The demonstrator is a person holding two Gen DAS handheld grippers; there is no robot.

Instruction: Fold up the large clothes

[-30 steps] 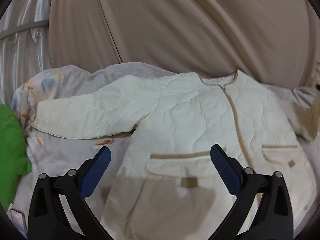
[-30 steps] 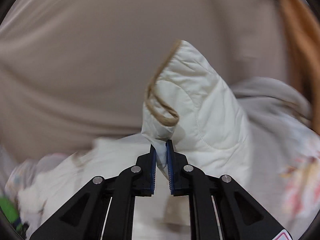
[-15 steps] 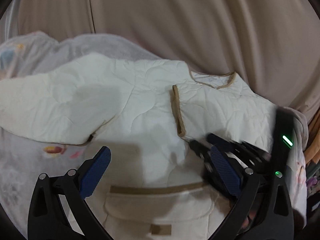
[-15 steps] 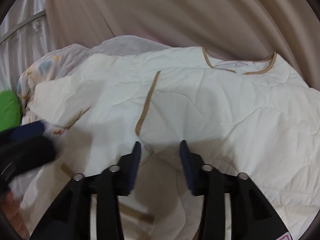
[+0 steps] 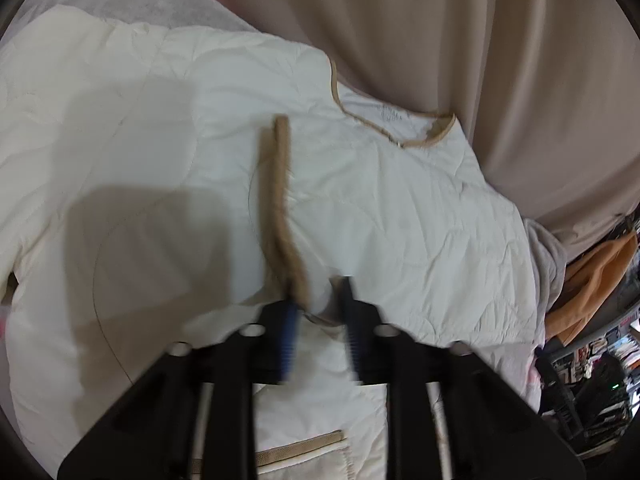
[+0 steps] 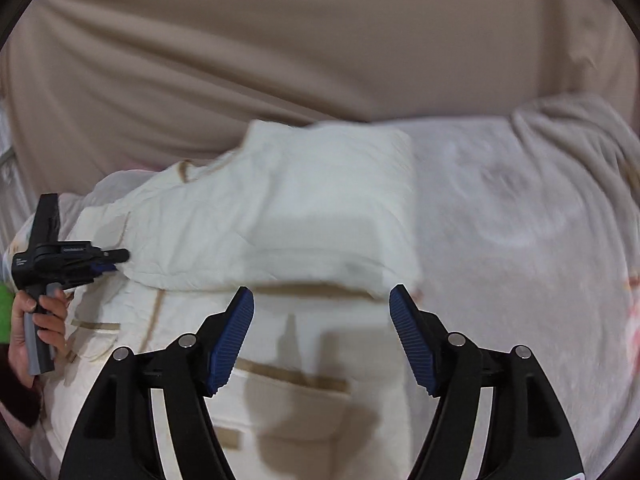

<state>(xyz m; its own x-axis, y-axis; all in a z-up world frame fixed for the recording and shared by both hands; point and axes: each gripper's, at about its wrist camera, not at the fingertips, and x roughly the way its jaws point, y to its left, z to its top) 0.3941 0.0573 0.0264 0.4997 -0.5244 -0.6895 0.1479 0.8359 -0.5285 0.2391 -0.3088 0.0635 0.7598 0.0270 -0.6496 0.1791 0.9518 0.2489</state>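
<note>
A cream quilted jacket [image 5: 400, 208] with tan trim lies front up on a bed; it also shows in the right wrist view [image 6: 280, 208]. Its right sleeve is folded across the chest, the tan cuff [image 5: 280, 200] near the middle. My left gripper [image 5: 318, 312] is nearly shut around the cuff end of that sleeve; it also shows in the right wrist view [image 6: 108, 262], at the sleeve's end. My right gripper [image 6: 322, 336] is open and empty, above the jacket's lower front near a pocket [image 6: 292, 400].
A beige curtain [image 6: 320, 48] hangs behind the bed. The pale grey blanket [image 6: 520, 216] spreads to the right of the jacket. Orange cloth [image 5: 592, 272] and clutter lie off the bed's right edge in the left wrist view.
My right gripper let go of the sleeve, opened wide and pulled back to the right. My left gripper moved in and closed on the sleeve's cuff end.
</note>
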